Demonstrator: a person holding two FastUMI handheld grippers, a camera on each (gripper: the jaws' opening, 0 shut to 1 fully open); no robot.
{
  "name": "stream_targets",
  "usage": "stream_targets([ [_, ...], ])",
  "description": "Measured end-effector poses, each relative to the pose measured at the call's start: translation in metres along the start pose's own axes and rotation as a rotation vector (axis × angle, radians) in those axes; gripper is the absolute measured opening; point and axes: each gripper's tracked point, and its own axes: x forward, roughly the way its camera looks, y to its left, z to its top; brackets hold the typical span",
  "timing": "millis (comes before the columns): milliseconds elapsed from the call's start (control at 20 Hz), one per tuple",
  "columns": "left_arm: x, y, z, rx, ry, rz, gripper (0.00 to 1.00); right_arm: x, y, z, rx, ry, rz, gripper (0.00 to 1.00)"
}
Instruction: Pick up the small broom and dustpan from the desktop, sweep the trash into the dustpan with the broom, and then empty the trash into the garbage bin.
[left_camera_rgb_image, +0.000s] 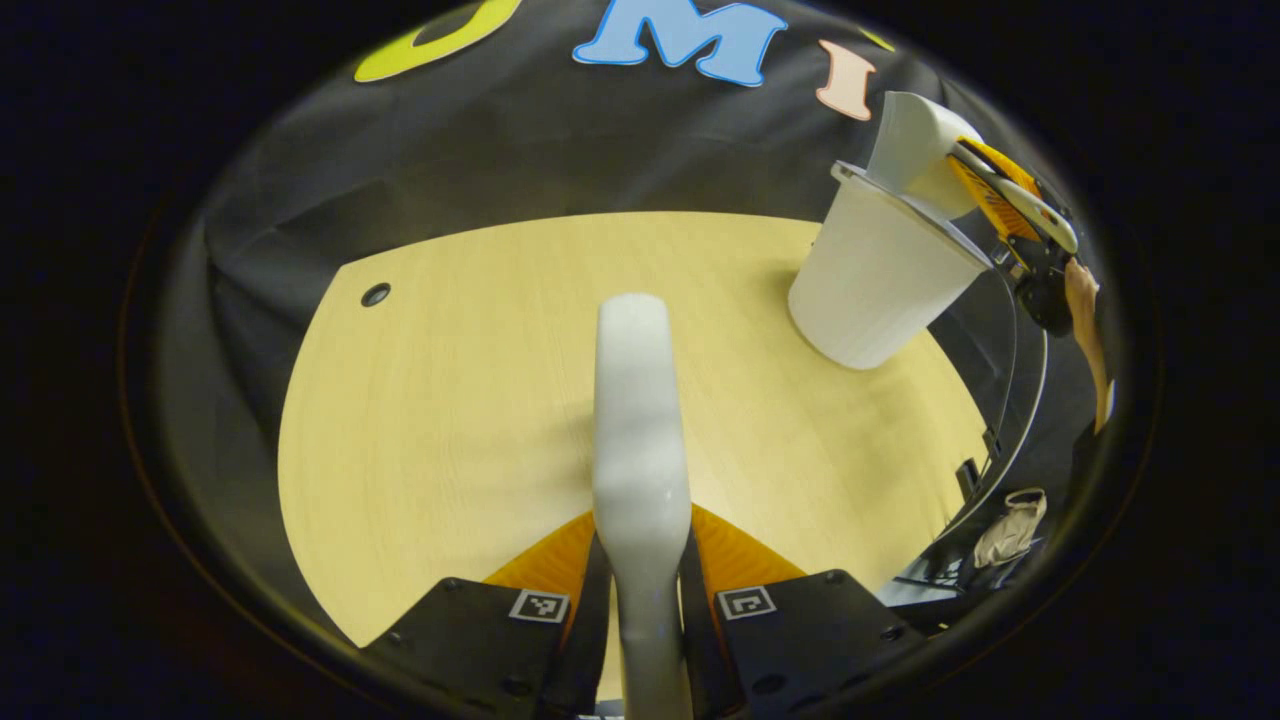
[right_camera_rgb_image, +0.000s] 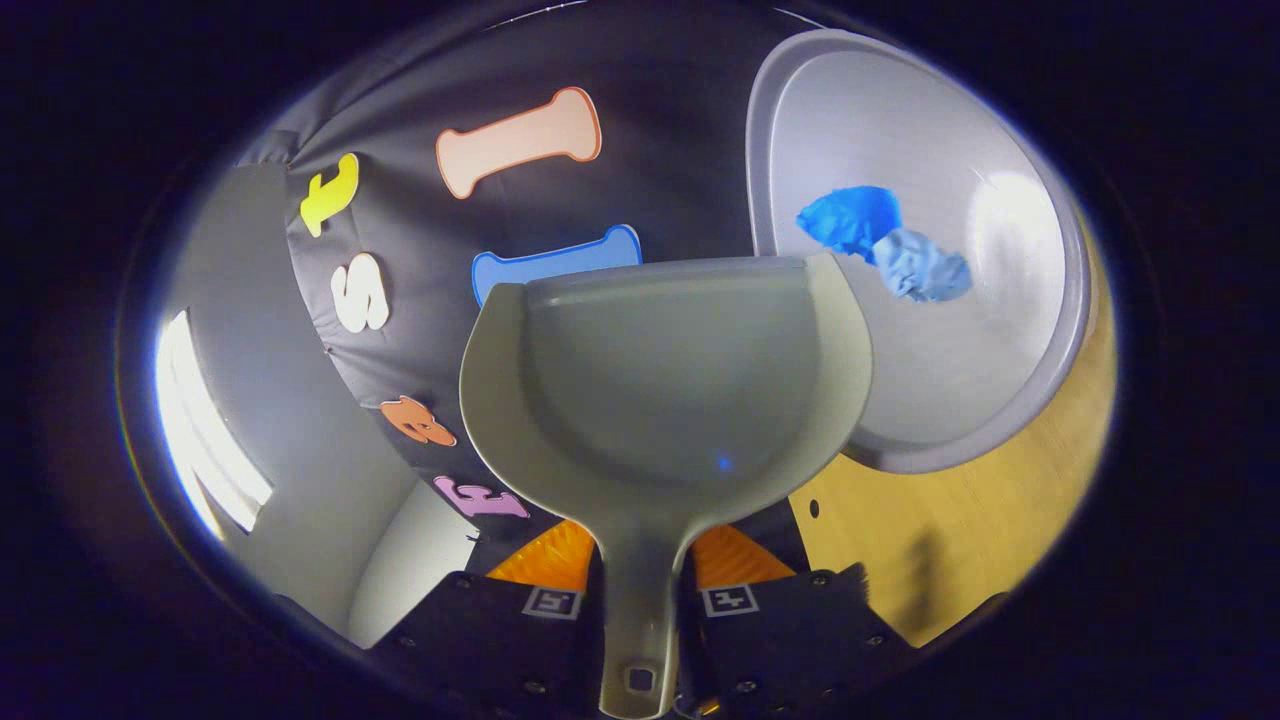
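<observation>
Left gripper (left_camera_rgb_image: 640, 590) is clamped on the broom (left_camera_rgb_image: 638, 420) handle over the light wood desk (left_camera_rgb_image: 450, 420). Right gripper (right_camera_rgb_image: 640, 590) grips the dustpan (right_camera_rgb_image: 665, 380), tipped at the white bin (right_camera_rgb_image: 920, 300), blue trash (right_camera_rgb_image: 885, 245) inside.

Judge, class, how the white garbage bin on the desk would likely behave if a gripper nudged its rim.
The garbage bin looks thin-walled and holds just two crumpled blue scraps, so it is probably light and may slide easily. It is tall and narrower at its base, so a push near the rim could tip it. The smooth desktop probably offers little grip.
</observation>
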Motion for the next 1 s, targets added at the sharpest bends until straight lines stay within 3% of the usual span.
stream_targets([
  [150, 0.001, -0.005, 0.003, -0.005, -0.008, -0.007, 0.42, 0.003, 0.001, -0.004, -0.03, 0.01, -0.028, 0.29],
  [350, 0.0, -0.007, -0.002, -0.035, -0.019, -0.013, 0.42, 0.004, -0.002, -0.016, -0.165, 0.022, -0.107, 0.29],
  [1000, 0.002, 0.043, -0.049, -0.155, -0.037, 0.065, 0.38, -0.023, -0.063, -0.125, -0.891, 0.151, -0.508, 0.29],
])
